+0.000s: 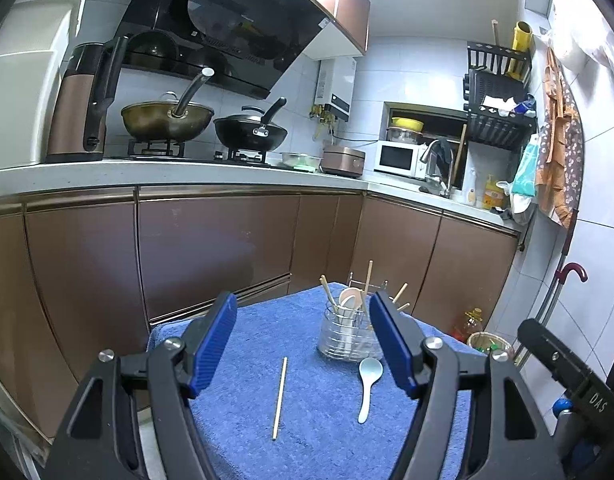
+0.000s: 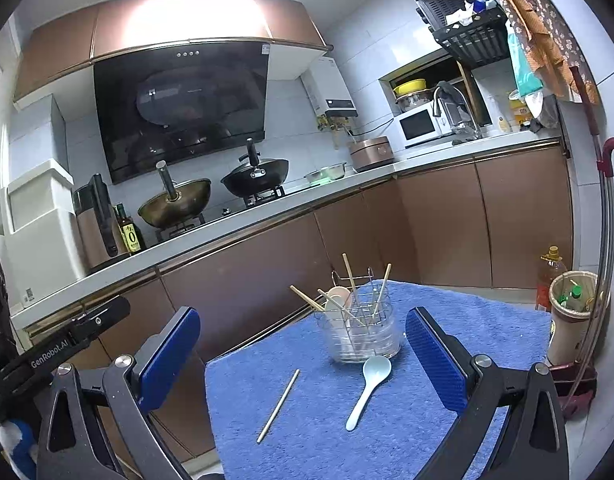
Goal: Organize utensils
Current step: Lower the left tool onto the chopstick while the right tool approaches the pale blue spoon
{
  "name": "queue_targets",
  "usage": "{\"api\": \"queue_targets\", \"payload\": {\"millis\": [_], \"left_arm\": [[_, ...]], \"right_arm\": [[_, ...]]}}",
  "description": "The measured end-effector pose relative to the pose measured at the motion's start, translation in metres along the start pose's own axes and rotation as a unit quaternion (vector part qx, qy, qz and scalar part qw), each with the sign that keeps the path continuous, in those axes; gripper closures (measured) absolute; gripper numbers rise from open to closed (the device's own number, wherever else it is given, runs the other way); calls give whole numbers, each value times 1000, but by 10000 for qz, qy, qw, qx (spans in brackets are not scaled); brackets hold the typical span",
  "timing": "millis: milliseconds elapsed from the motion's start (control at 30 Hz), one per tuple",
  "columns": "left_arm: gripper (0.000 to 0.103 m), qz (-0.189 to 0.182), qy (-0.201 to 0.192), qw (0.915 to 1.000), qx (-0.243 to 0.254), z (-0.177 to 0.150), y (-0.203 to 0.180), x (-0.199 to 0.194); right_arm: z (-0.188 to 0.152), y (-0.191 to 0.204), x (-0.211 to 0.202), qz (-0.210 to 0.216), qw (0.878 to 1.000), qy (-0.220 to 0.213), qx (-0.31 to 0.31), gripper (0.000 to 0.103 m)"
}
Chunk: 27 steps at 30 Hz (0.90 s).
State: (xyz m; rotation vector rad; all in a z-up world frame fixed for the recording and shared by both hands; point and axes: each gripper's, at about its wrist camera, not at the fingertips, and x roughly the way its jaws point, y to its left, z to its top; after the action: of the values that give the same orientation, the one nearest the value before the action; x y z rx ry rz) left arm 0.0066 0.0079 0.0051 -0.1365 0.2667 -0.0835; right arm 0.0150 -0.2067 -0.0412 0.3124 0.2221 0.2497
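Observation:
A clear utensil holder (image 1: 349, 334) (image 2: 361, 330) with a wire insert stands on the blue towel (image 1: 319, 412) (image 2: 387, 412), with several chopsticks and a beige spoon upright in it. A pale blue spoon (image 1: 367, 388) (image 2: 367, 390) lies just in front of the holder, and a single wooden chopstick (image 1: 280, 398) (image 2: 278, 406) lies to its left. My left gripper (image 1: 303, 320) hovers open above the towel's near side, nothing between its blue pads. The right gripper (image 2: 303, 338) is likewise open and holds nothing.
Brown kitchen cabinets (image 1: 211, 248) run behind the small towel-covered table. Two woks (image 1: 167, 118) sit on the stove above. An oil bottle (image 2: 550, 276), a woven bin (image 2: 575, 320) and a red-handled umbrella (image 2: 605, 160) stand on the floor to the right.

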Motion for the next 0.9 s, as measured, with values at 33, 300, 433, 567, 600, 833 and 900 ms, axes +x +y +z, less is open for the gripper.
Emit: {"api": "queue_targets", "payload": {"millis": [33, 300, 433, 567, 600, 833, 900], "left_arm": [[36, 21, -8, 10000, -5, -1, 0, -1], [35, 123, -217, 9995, 173, -6, -3, -4], [35, 117, -348, 9993, 119, -9, -2, -4], [35, 164, -317, 9992, 177, -10, -3, -1], [35, 144, -256, 9994, 187, -10, -3, 2], [35, 96, 110, 9999, 91, -16, -2, 22], [35, 66, 189, 9998, 33, -19, 0, 29]], "right_arm": [[1, -1, 0, 5, 10000, 7, 25, 0], [-2, -5, -1, -70, 10000, 49, 46, 0], [-3, -9, 1, -88, 9999, 70, 91, 0], [-5, -14, 2, -78, 9998, 117, 160, 0], [-6, -15, 4, -78, 9997, 136, 167, 0], [-13, -22, 15, -85, 9993, 301, 199, 0], [-16, -25, 19, -116, 9991, 362, 191, 0]]}}
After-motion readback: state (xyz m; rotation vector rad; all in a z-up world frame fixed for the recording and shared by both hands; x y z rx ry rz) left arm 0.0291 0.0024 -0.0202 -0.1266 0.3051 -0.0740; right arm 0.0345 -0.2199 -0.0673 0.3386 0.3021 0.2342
